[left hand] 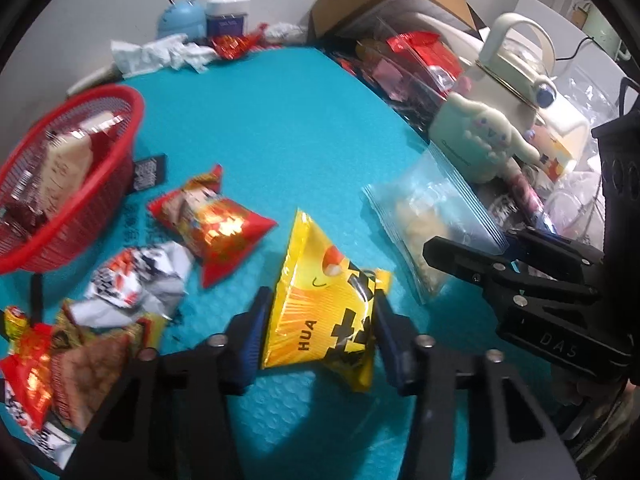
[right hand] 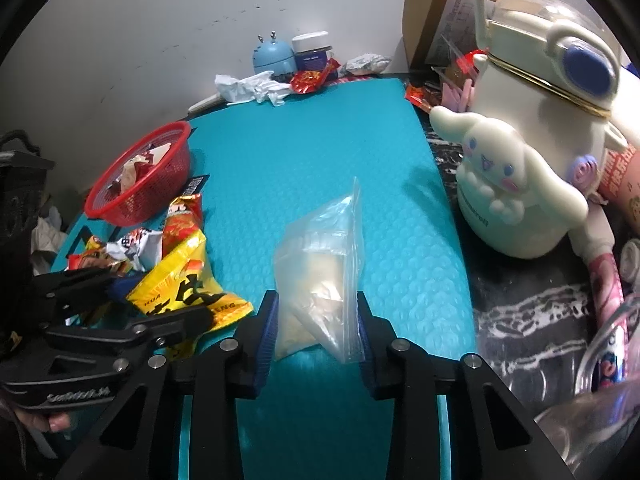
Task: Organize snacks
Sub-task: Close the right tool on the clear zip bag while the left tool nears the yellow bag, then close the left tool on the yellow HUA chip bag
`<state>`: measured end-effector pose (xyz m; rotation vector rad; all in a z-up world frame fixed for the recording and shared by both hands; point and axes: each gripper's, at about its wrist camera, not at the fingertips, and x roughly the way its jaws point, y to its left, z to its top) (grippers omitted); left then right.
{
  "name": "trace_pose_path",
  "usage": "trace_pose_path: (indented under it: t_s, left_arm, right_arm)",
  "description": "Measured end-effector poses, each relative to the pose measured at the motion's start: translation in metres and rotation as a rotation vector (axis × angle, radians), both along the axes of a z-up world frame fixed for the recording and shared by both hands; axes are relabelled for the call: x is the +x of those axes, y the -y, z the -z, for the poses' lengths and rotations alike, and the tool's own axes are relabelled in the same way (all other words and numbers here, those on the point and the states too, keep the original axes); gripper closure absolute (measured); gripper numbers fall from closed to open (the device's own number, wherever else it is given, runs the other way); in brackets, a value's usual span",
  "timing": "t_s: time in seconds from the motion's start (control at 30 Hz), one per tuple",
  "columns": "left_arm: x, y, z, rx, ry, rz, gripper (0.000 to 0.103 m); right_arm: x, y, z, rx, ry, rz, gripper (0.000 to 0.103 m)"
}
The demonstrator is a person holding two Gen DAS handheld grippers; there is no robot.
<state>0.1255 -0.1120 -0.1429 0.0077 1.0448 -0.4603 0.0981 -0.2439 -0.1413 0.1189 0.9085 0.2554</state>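
Yellow snack packet [left hand: 320, 312] with black lettering, red mesh basket [left hand: 68, 184], teal mat [left hand: 280, 128]

A teal bubble-textured mat [right hand: 312, 152] covers the tabletop [right hand: 520, 320], whose dark marbled surface shows to the right of the right fingers [right hand: 268, 320]. On the mat, a clear zip bag [right hand: 320, 264] lies between those fingers, a yellow snack packet [left hand: 320, 312] between the left fingers [left hand: 252, 332], with a red basket [left hand: 80, 216] and loose snack packets [left hand: 212, 224] further left.

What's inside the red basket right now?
The red basket holds a few wrapped snacks, among them a pale packet leaning against its wall. The mesh side hides whatever lies at the bottom.
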Motion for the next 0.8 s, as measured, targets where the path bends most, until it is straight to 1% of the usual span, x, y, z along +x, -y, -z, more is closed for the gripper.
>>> trace_pose_path:
  t_s: [0.13,0.57,0.8]
  left_arm:
    - [-0.008,0.004,-0.002,0.01,0.005,0.024,0.062]
    - [-0.054,0.004,-0.004,0.008,-0.038,0.089,0.063]
    - [-0.073,0.005,-0.006,0.02,-0.035,0.105,0.063]
  right_arm:
    - [-0.014,0.004,0.0,0.009,-0.015,-0.001,0.068]
    - [-0.072,0.005,0.0,0.051,-0.066,-0.011,0.068]
    - [-0.089,0.0,-0.001,0.05,-0.079,-0.009,0.066]
